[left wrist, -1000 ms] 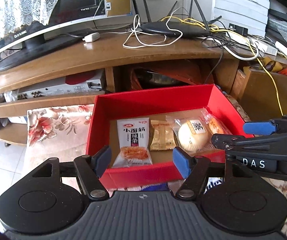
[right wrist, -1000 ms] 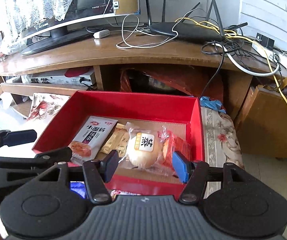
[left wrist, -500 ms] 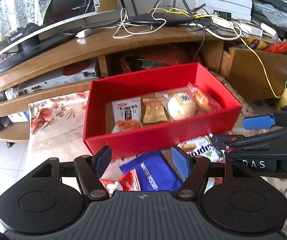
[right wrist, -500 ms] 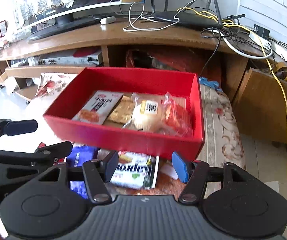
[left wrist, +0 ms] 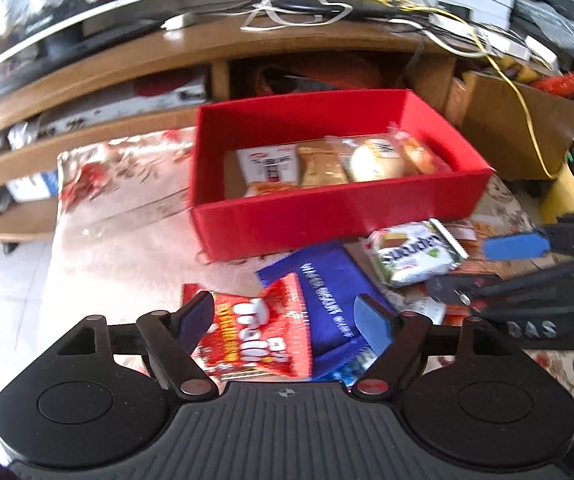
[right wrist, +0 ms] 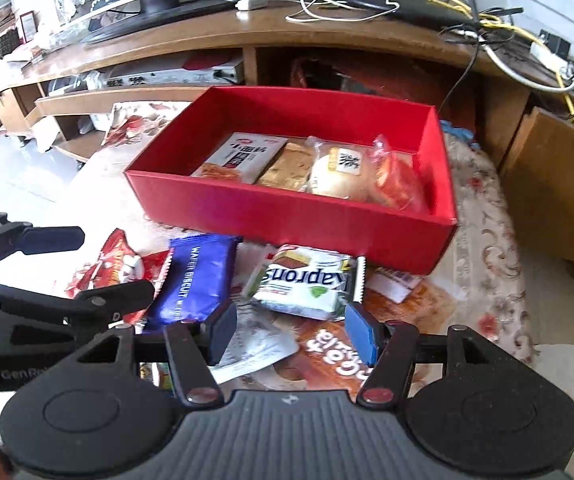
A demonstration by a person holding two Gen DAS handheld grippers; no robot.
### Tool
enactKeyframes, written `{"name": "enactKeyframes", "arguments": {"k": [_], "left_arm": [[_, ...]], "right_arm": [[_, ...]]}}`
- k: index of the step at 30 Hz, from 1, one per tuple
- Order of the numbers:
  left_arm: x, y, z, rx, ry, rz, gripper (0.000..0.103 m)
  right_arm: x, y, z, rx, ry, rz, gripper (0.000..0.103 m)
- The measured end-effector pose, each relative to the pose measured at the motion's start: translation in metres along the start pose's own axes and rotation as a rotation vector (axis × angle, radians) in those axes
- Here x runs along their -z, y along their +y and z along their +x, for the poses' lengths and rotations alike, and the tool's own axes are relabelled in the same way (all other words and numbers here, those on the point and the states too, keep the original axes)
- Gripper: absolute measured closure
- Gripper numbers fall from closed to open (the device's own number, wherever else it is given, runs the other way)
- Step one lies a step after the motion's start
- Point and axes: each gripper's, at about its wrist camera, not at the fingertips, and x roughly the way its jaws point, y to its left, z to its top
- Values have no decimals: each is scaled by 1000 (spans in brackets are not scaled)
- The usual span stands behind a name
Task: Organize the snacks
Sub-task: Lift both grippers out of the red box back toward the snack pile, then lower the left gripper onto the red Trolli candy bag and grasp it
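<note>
We count four snacks in red box (right wrist: 287,216): white noodle pack (right wrist: 243,158), gold biscuit (right wrist: 287,168), round bun (right wrist: 339,176), orange pack (right wrist: 399,184), in one row along box floor. Outside, by box's near wall on floral cloth (right wrist: 487,240): red packet (right wrist: 119,264), blue wafer pack (right wrist: 201,280), white-green pack (right wrist: 307,284).

Left gripper (left wrist: 283,320) has just been opening, jaws apart over red and blue packs, gripping nothing. Right gripper (right wrist: 291,328) part open, empty, near white-green pack.

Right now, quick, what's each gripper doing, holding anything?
Left gripper: open, jaws have just been opening, empty, over the red snack bag and blue wafer pack.
Right gripper: open, empty, above the white-green packet.
</note>
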Motion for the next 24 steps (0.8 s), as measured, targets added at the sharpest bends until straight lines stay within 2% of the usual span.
{"name": "enactKeyframes", "arguments": {"k": [6,9,12,17,24], "left_arm": [[0,30,12,37,51,-131,21],[1,42,23,17,85,-178,21],[-1,48,30,-3,91,-186,21],[-13,50,50,10,72,-190,21],[-8,53,65,75,122,-189,21]], "right_arm": [[3,7,7,-10,30,-21,38],[1,6,8,-19,36,-8,38],[1,7,7,-30,33,-11,38],[2,8,10,-38,49,-23,37],[3,6,14,-39,62,-21,37]]}}
